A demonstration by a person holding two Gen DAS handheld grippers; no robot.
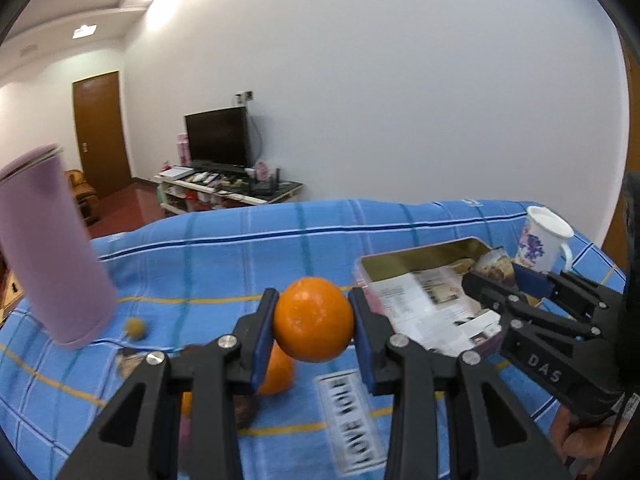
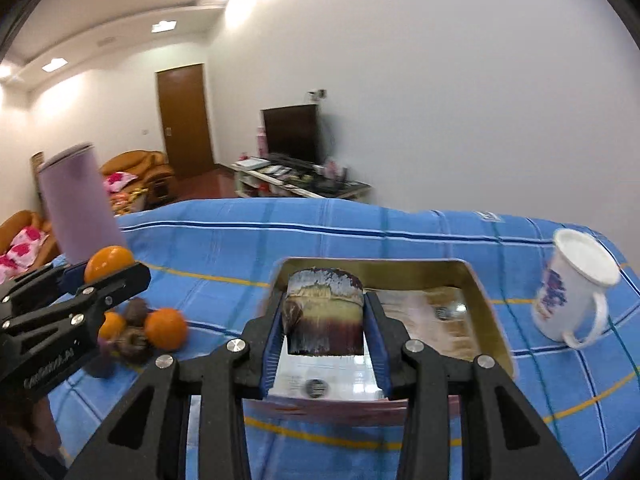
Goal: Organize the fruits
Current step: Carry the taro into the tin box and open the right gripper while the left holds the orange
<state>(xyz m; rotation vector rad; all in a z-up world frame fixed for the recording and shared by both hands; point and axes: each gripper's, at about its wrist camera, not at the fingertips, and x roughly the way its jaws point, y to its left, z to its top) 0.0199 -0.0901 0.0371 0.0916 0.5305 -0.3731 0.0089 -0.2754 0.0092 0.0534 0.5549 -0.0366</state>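
Observation:
My left gripper (image 1: 314, 320) is shut on an orange (image 1: 313, 319) and holds it above the blue checked cloth (image 1: 240, 256). It also shows in the right wrist view (image 2: 106, 266) at the left. My right gripper (image 2: 325, 316) is shut on a dark brown fruit (image 2: 325, 312) with a whitish top, held over the gold metal tin (image 2: 486, 300). The tin (image 1: 400, 264) has printed paper on its bottom. More oranges (image 2: 166, 328) and dark fruits (image 2: 132, 344) lie in a pile on the cloth at the left; one orange (image 1: 276, 372) lies under my left gripper.
A tall lilac cylinder (image 1: 48, 248) stands at the left, also in the right wrist view (image 2: 80, 208). A white mug (image 2: 572, 284) with a purple print stands right of the tin. A small yellow ball (image 1: 135, 326) and a printed label (image 1: 352, 420) lie on the cloth.

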